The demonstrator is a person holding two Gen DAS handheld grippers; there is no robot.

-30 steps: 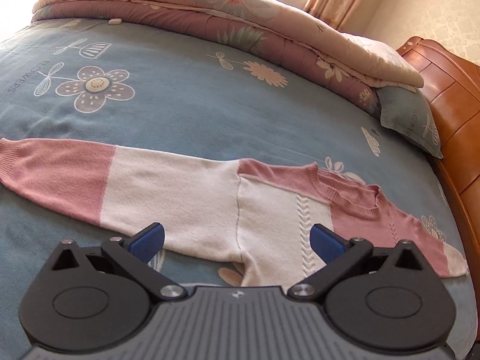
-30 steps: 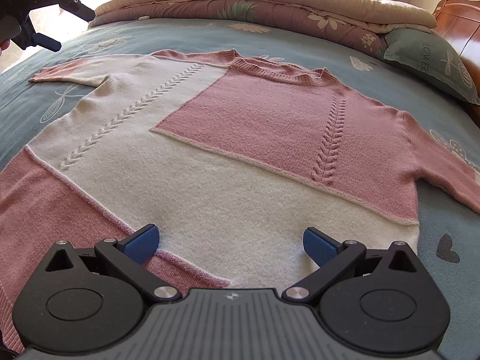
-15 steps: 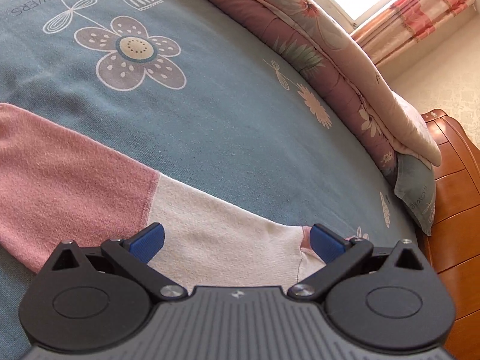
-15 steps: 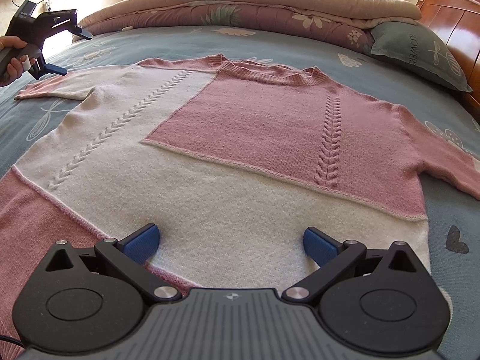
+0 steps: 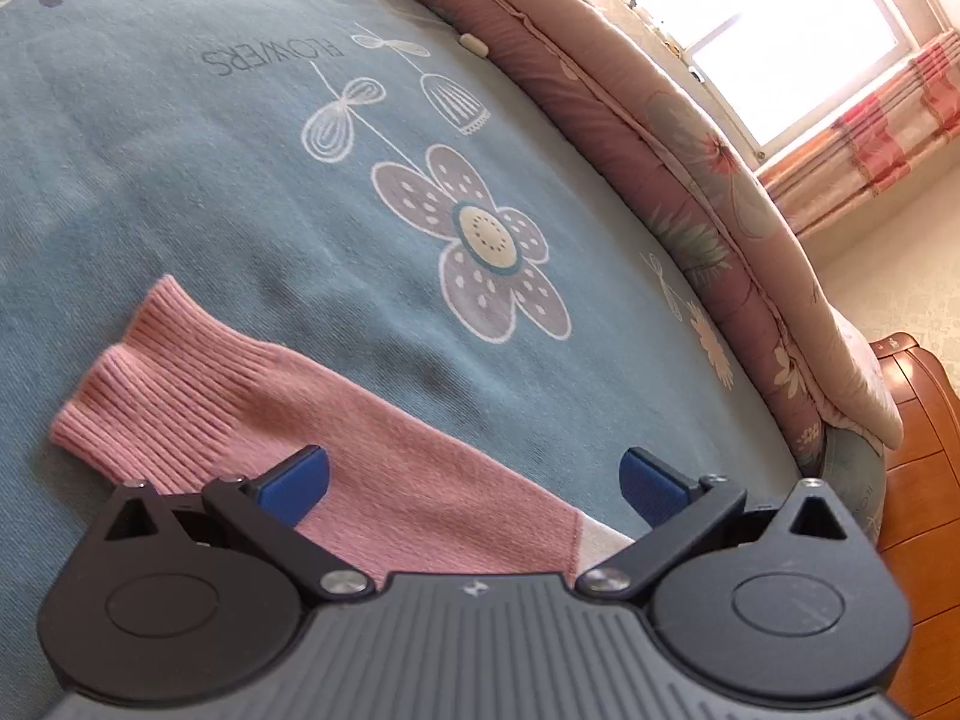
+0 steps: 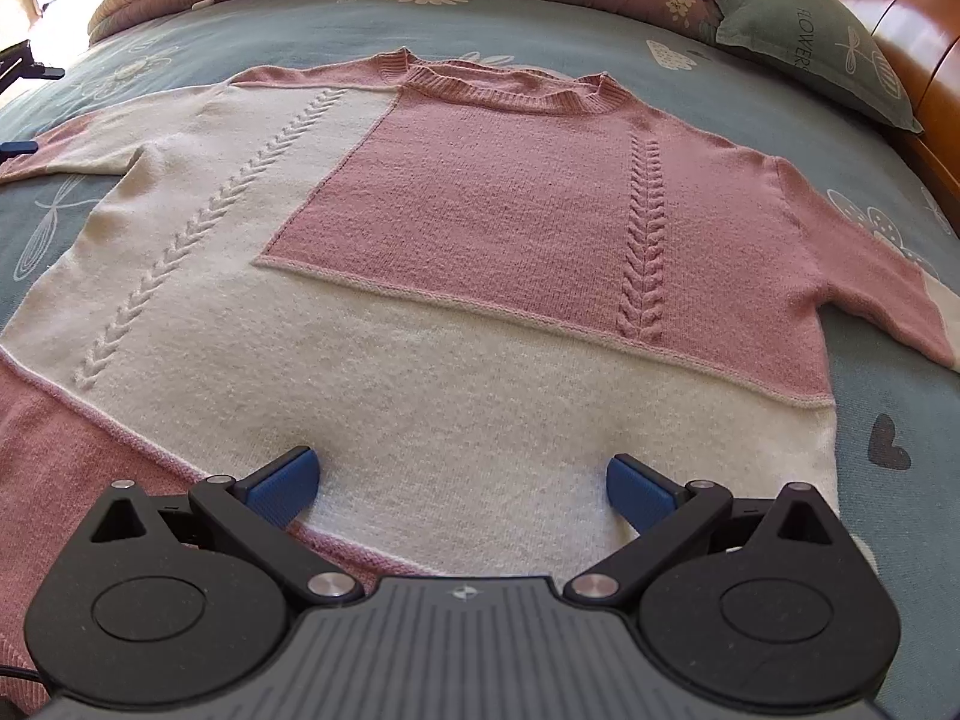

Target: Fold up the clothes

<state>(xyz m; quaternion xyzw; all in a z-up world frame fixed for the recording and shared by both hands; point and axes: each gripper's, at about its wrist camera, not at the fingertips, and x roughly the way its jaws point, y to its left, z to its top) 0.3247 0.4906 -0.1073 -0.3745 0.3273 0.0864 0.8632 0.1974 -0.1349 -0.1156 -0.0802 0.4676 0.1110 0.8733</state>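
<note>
A pink and cream knitted sweater [image 6: 480,276] lies flat, front up, on the blue bedsheet [image 6: 528,18], neck toward the pillows. My right gripper [image 6: 462,489] is open low over the cream lower body of the sweater, near its hem. In the left wrist view the sweater's pink sleeve [image 5: 372,468] runs across the sheet and ends in a ribbed cuff [image 5: 150,378]. My left gripper [image 5: 474,486] is open just above that sleeve, a short way in from the cuff, with nothing between its fingers. A tip of the left gripper [image 6: 24,72] shows at the far left edge.
A rolled floral quilt [image 5: 690,180] lies along the far side of the bed. A grey-green pillow [image 6: 822,42] sits at the back right beside the wooden headboard [image 6: 912,6]. A bright window [image 5: 750,18] with curtains is behind the quilt.
My left gripper has travelled outward along the sleeve from the shoulder to near the cuff. My right gripper has moved a little closer over the lower body. Both stay open.
</note>
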